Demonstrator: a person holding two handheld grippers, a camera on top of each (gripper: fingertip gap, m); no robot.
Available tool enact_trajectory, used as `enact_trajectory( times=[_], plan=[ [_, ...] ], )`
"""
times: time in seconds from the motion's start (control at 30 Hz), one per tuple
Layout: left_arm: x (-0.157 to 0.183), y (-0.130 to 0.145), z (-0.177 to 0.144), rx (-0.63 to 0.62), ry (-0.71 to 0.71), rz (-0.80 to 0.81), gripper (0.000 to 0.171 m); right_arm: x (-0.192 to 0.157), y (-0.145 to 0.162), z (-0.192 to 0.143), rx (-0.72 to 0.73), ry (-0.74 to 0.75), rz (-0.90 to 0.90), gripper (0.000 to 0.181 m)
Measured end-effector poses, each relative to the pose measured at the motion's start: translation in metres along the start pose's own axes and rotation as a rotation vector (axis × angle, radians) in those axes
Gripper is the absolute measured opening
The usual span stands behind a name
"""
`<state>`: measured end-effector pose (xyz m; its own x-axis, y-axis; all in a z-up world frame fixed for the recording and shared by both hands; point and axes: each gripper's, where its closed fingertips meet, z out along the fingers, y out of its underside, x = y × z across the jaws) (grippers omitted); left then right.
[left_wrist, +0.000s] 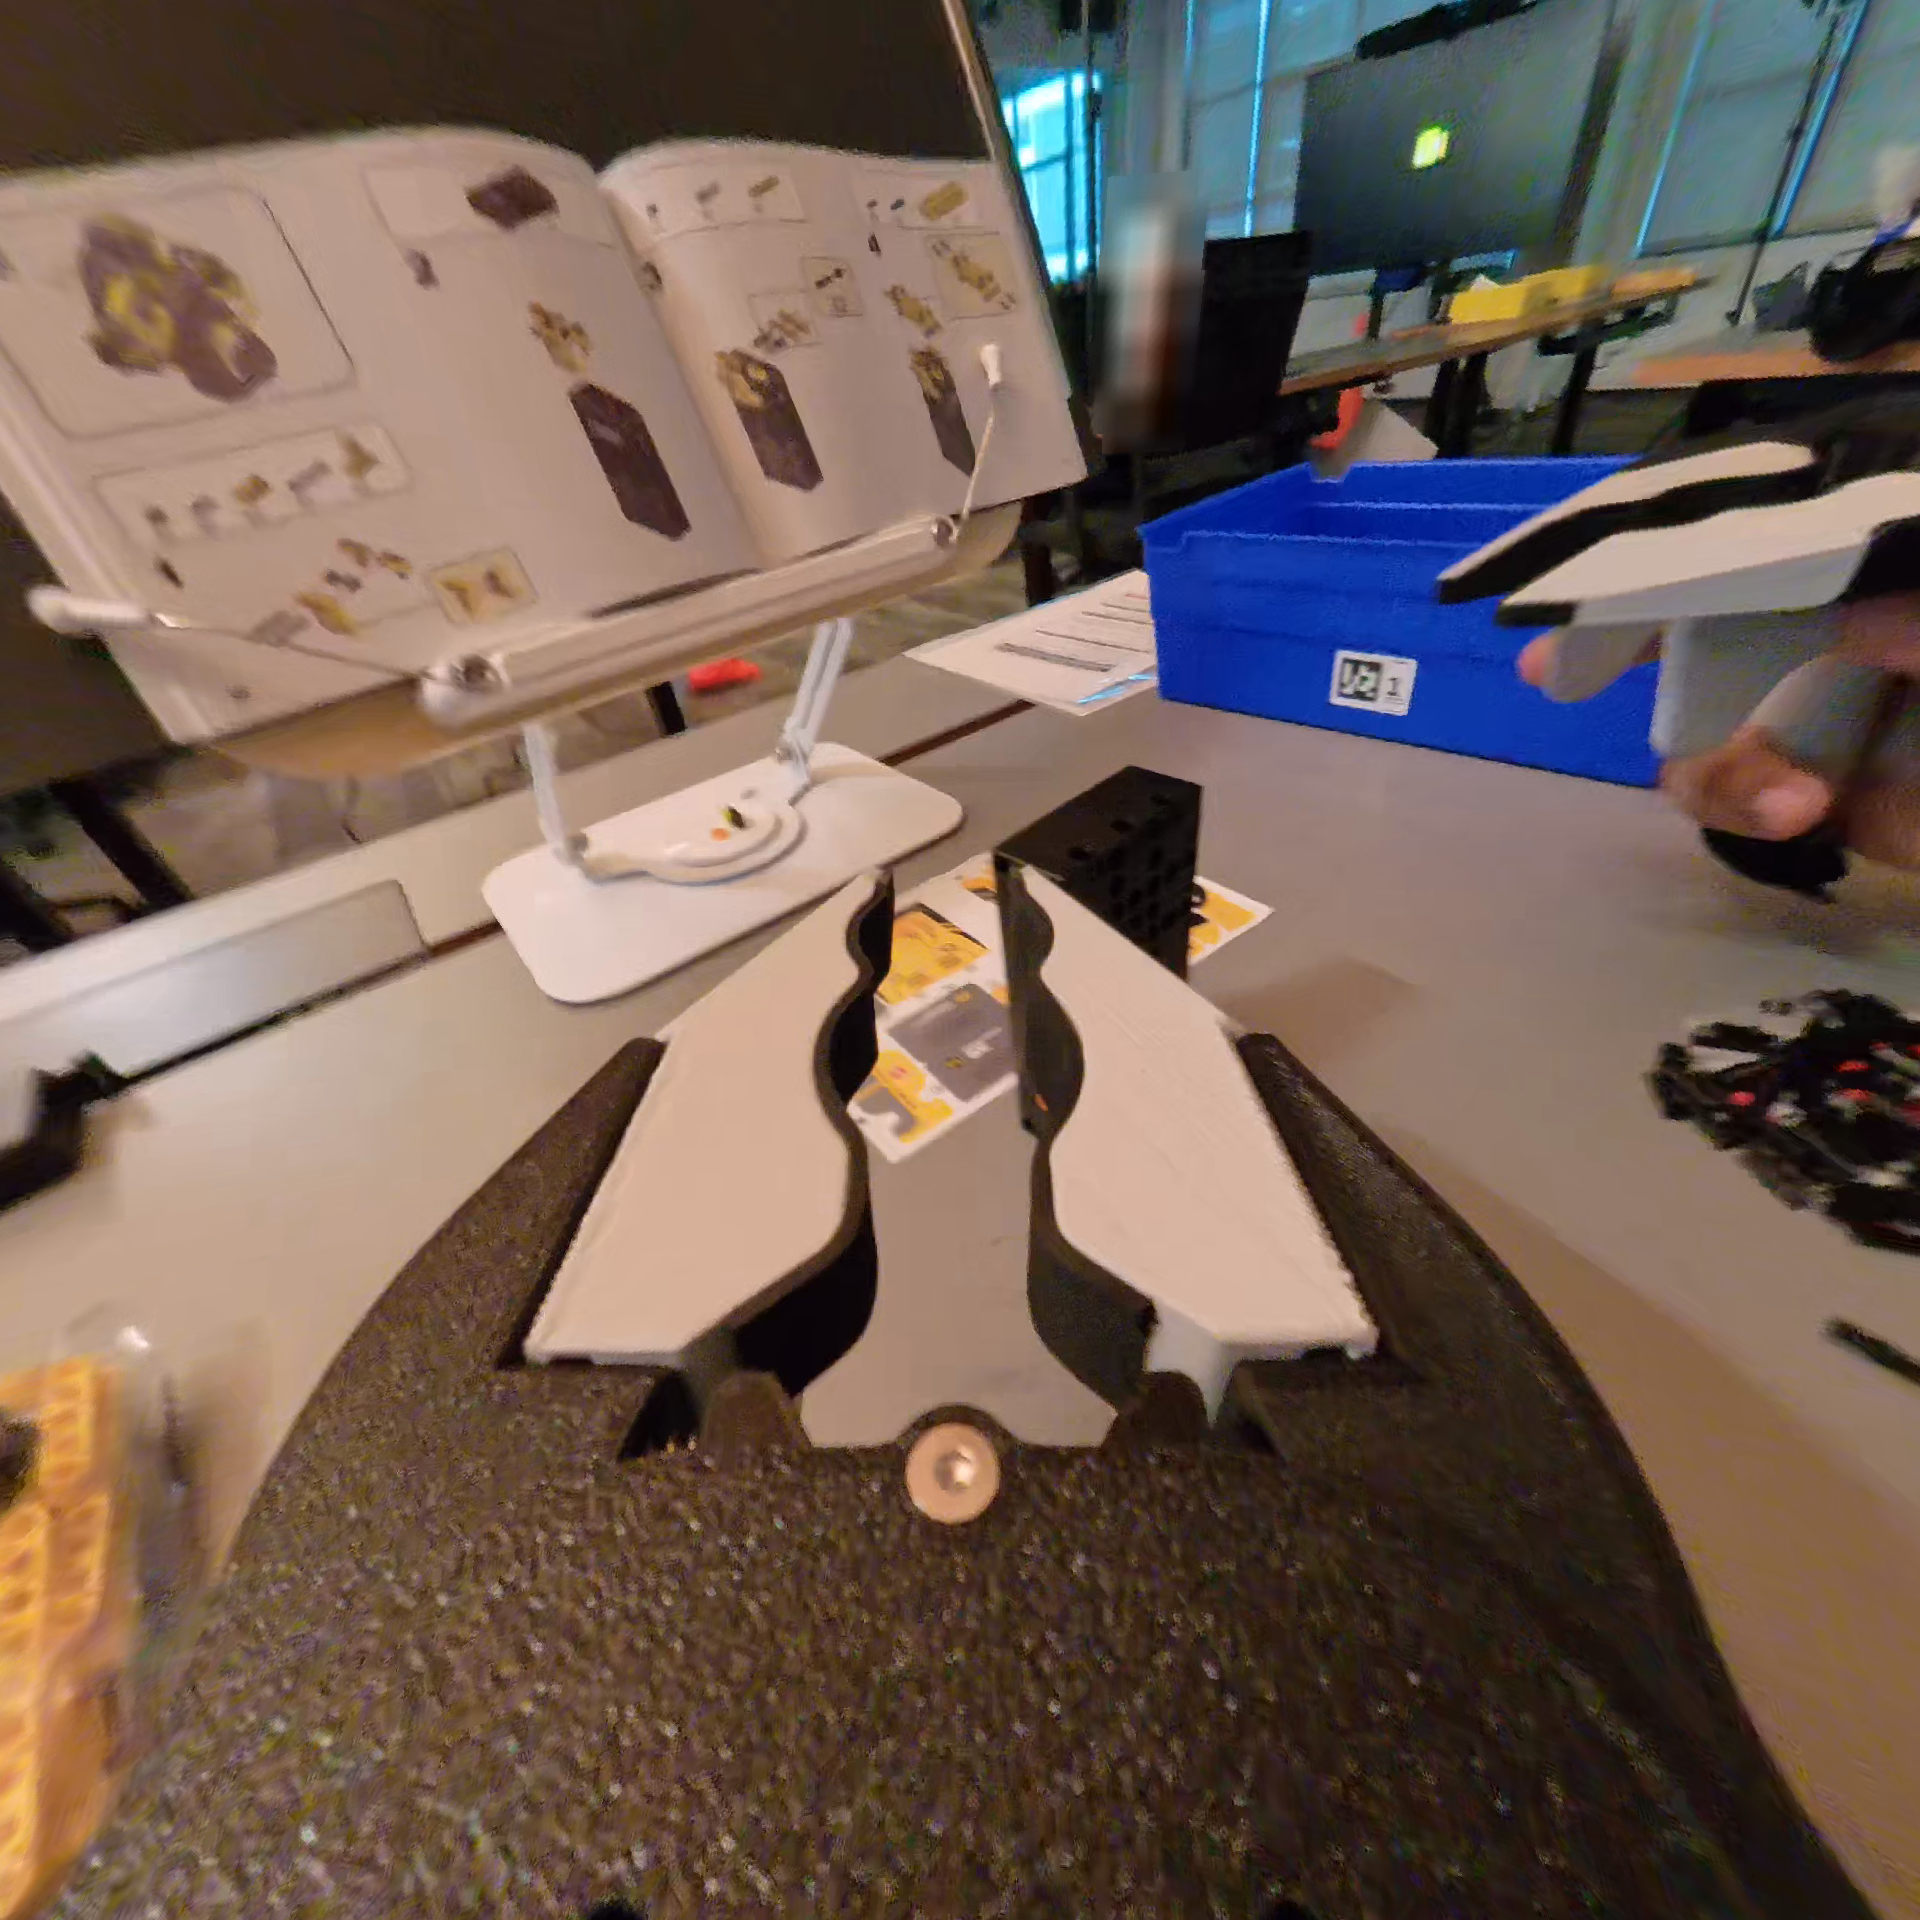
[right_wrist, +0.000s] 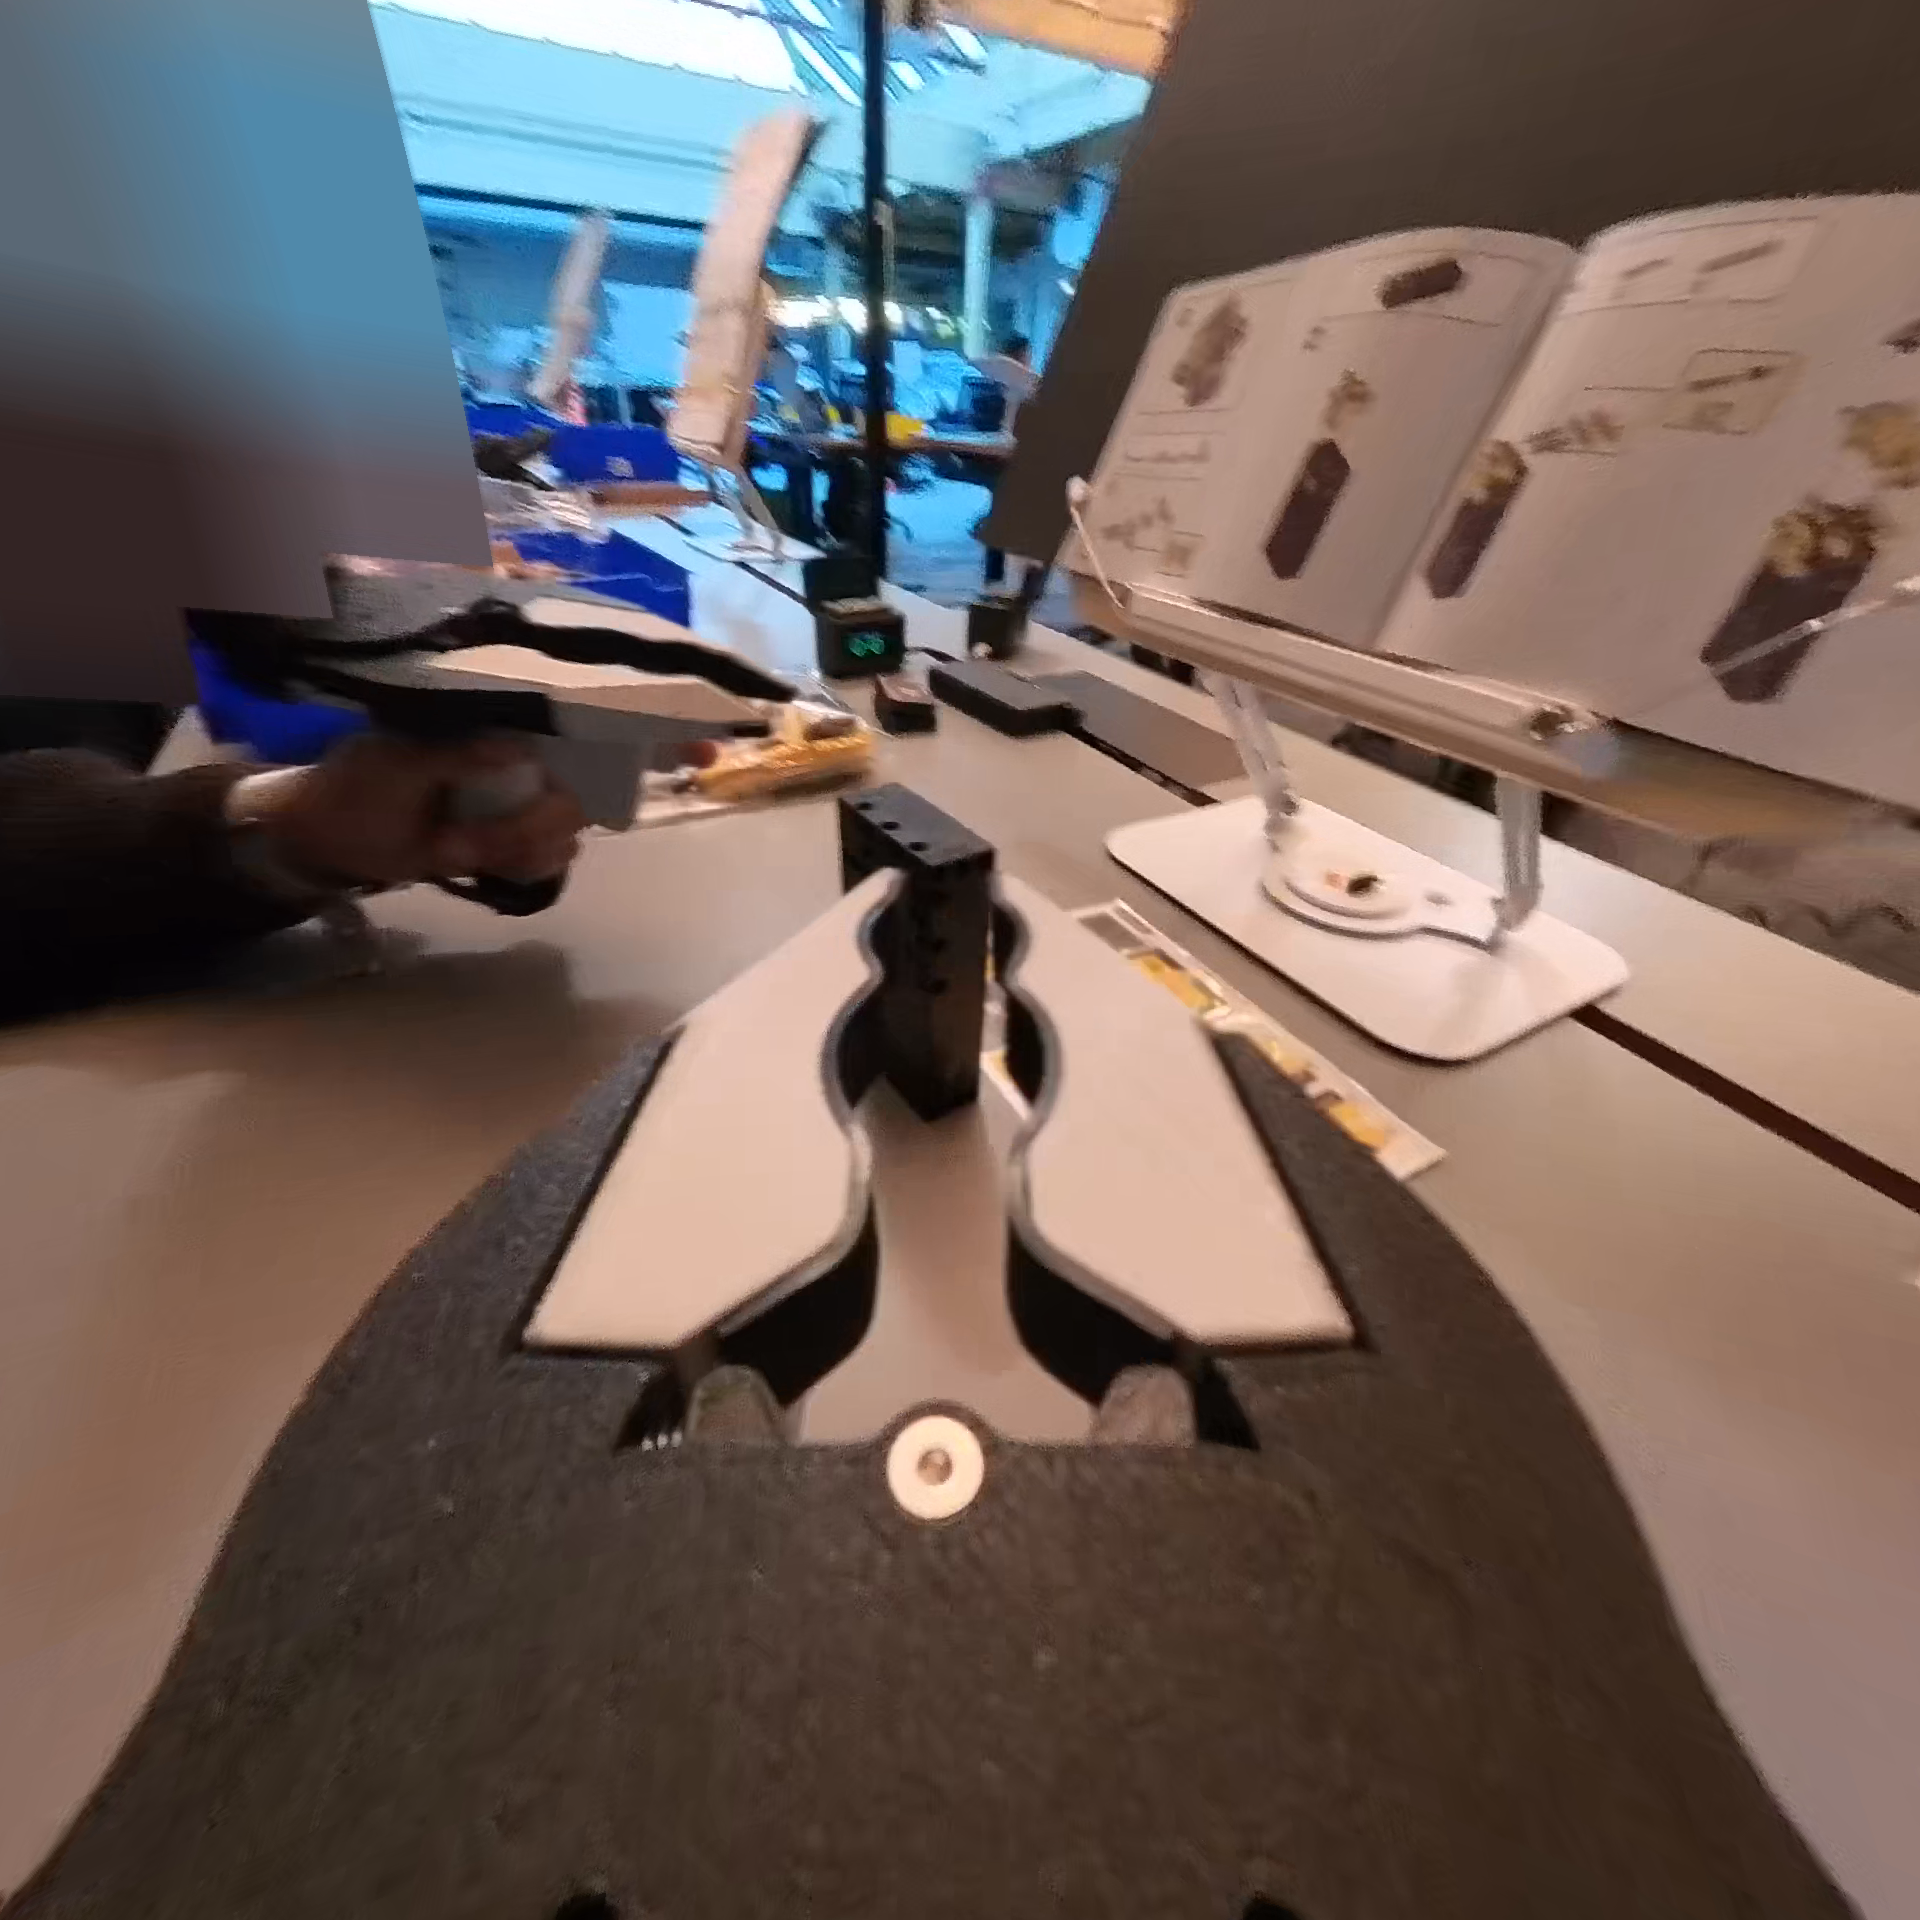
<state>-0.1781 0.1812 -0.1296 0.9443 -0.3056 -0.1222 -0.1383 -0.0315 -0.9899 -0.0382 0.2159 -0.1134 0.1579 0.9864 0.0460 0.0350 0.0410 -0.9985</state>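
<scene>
A tall black perforated block (left_wrist: 1122, 852) stands upright on a yellow and grey sticker sheet (left_wrist: 935, 1018) on the grey table. My left gripper (left_wrist: 940, 894) is open and empty, with its tips just short of the block. My right gripper (right_wrist: 945, 883) is open and empty. The block (right_wrist: 925, 966) shows through its gap without being gripped. In the left wrist view the right gripper (left_wrist: 1475, 603) hovers to the right in front of a blue bin. In the right wrist view the left gripper (right_wrist: 774, 701) is held by a hand (right_wrist: 468, 821) at the left.
An open instruction booklet (left_wrist: 520, 395) rests on a white stand (left_wrist: 727, 873) behind the block. A blue bin (left_wrist: 1351, 613) and a paper sheet (left_wrist: 1060, 644) are at back right. A pile of black parts (left_wrist: 1808, 1122) lies at right, a bag of yellow parts (left_wrist: 52, 1579) at left. My right fingertips sit around 15 cm from my left ones.
</scene>
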Motion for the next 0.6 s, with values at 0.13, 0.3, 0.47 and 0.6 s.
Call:
enact_trajectory(
  times=[0.13, 0.3, 0.47, 0.6],
  plan=[
    [-0.018, 0.012, 0.001, 0.017, -0.021, 0.046, 0.020, -0.020, -0.003, -0.007, 0.068, -0.039, 0.042, 0.000],
    [-0.029, 0.013, 0.001, 0.054, 0.008, -0.080, 0.020, -0.011, 0.002, -0.008, 0.071, 0.012, 0.052, 0.000],
    [-0.029, 0.003, -0.006, 0.098, 0.025, -0.142, 0.020, 0.008, -0.001, -0.016, 0.100, 0.055, 0.154, 0.000],
    [-0.028, -0.008, -0.010, 0.122, -0.001, -0.098, 0.020, 0.017, -0.006, -0.024, 0.140, 0.071, 0.233, 0.003]
  ],
)
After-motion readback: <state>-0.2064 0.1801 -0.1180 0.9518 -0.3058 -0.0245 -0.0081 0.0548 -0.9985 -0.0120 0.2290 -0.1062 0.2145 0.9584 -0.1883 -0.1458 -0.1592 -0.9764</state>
